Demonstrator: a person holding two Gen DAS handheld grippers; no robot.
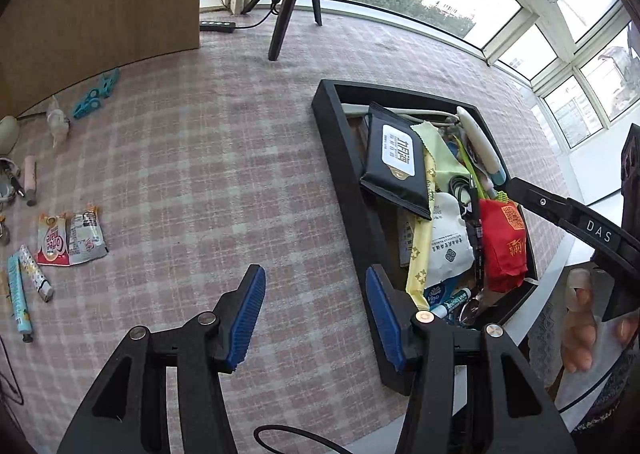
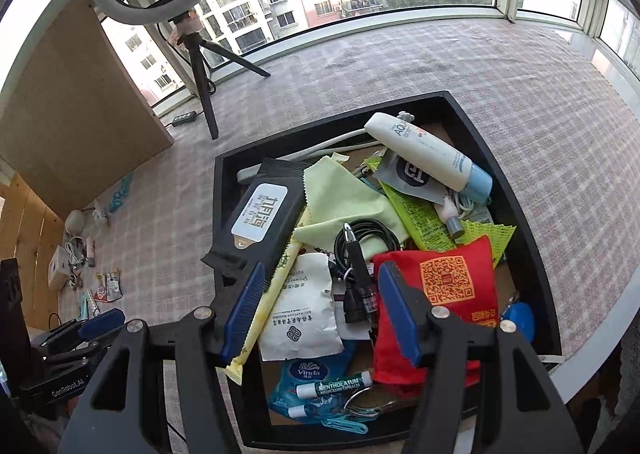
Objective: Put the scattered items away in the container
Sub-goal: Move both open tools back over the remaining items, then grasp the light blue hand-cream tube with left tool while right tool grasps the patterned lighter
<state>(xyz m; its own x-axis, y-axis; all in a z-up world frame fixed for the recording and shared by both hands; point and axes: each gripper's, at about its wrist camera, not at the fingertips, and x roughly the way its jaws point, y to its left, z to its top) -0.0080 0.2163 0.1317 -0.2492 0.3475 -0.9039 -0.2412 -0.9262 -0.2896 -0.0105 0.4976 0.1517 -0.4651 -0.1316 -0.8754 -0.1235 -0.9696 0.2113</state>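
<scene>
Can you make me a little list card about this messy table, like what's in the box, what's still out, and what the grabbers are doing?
Container: black tray, already piled full
In the tray: black wipes pack, red pouch, white tube, lip balm
Still out: coffee sachets, two small tubes, teal toy, all on the checked cloth
Left gripper: jaws open, empty, over the cloth beside the tray
Right gripper: jaws open, empty, over the tray
</scene>
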